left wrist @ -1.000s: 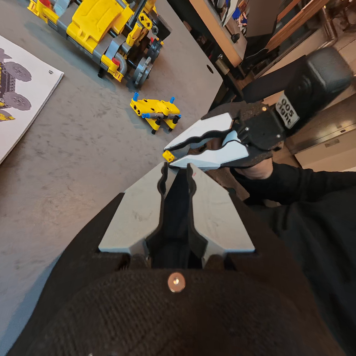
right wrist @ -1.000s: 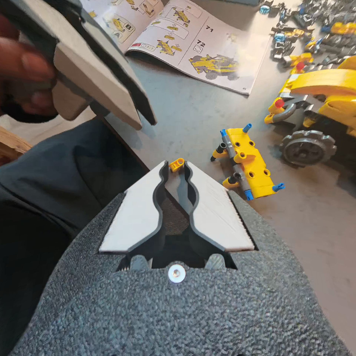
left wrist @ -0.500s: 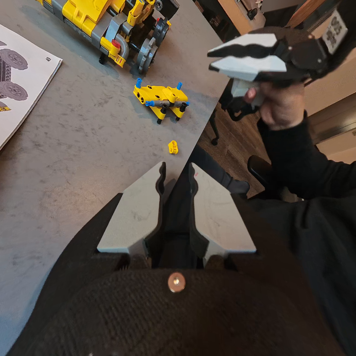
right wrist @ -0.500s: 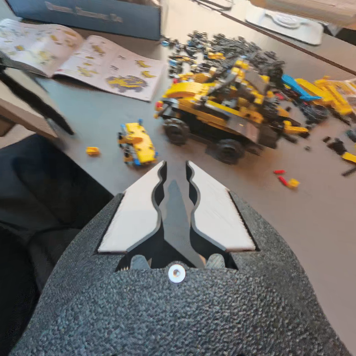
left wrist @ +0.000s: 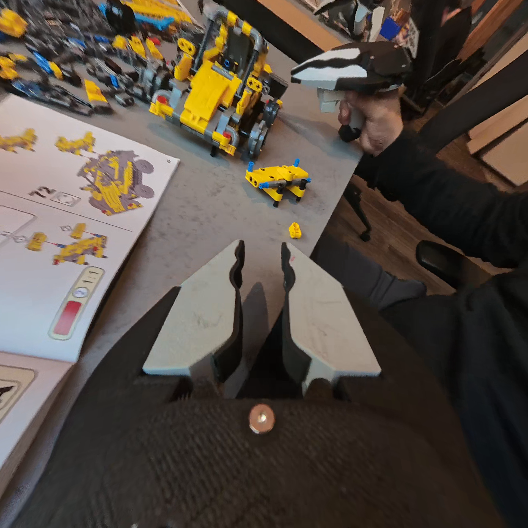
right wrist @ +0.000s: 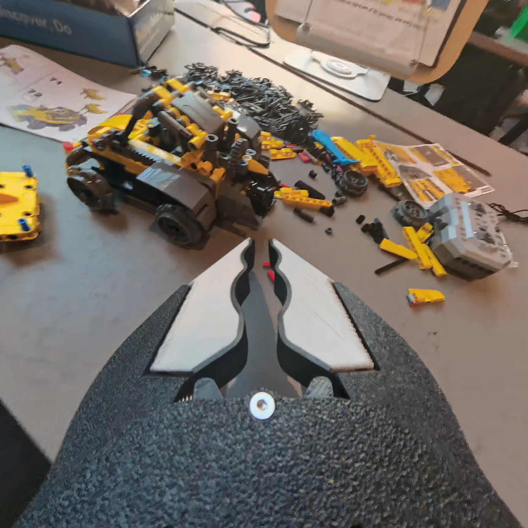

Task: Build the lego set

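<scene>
My left gripper (left wrist: 263, 245) is open and empty, low over the grey table (left wrist: 200, 205) near its right edge. A small yellow connector (left wrist: 295, 230) lies just ahead and right of its tips. Farther on sits a yellow sub-assembly with blue pins (left wrist: 278, 180), also at the left edge of the right wrist view (right wrist: 17, 205). My right gripper (right wrist: 261, 242) is empty, its jaws almost together, above two small red pieces (right wrist: 265, 264). It also shows in the left wrist view (left wrist: 295, 76), raised right of the yellow and grey vehicle (left wrist: 211, 97), which fills the middle left of the right wrist view (right wrist: 171, 171).
An open instruction booklet (left wrist: 71, 214) lies at the left. Loose black, yellow and blue pieces (right wrist: 257, 94) are piled behind the vehicle. A grey block unit (right wrist: 468, 237), a wheel (right wrist: 353, 181), a sticker sheet (right wrist: 434, 168) and a blue box (right wrist: 71, 28) are about. The table edge (left wrist: 337, 194) drops to floor. One gripper's finger ends stand about 30 cm off the other's.
The right gripper let go of the small yellow connector, which now lies on the table, then rose and swung right past the vehicle, its jaws narrowing. The left gripper pulled back, still open.
</scene>
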Tool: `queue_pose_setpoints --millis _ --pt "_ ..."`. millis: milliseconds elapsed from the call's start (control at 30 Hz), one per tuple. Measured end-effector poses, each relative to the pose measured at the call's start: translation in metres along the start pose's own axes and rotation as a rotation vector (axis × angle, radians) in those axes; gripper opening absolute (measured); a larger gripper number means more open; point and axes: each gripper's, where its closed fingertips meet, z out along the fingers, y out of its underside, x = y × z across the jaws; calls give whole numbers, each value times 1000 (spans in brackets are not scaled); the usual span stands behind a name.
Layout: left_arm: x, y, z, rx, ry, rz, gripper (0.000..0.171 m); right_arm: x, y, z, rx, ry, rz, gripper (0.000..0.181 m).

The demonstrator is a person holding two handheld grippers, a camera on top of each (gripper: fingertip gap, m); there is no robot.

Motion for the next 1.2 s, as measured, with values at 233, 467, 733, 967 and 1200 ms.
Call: queue_pose_setpoints --millis 233,467,733,967,1200 --pt "8 -15 1 53 85 117 0 41 -20 5 123 201 -35 7" --pt "15 -22 11 58 150 154 0 44 -15 22 45 234 -92 0" --pt "11 -13 17 2 111 165 0 44 -21 39 35 229 -134 0" --pt "13 -11 18 -12 126 160 0 47 -25 34 70 230 -106 0" --pt "15 -8 16 -16 137 160 0 44 -25 35 67 234 -133 0"
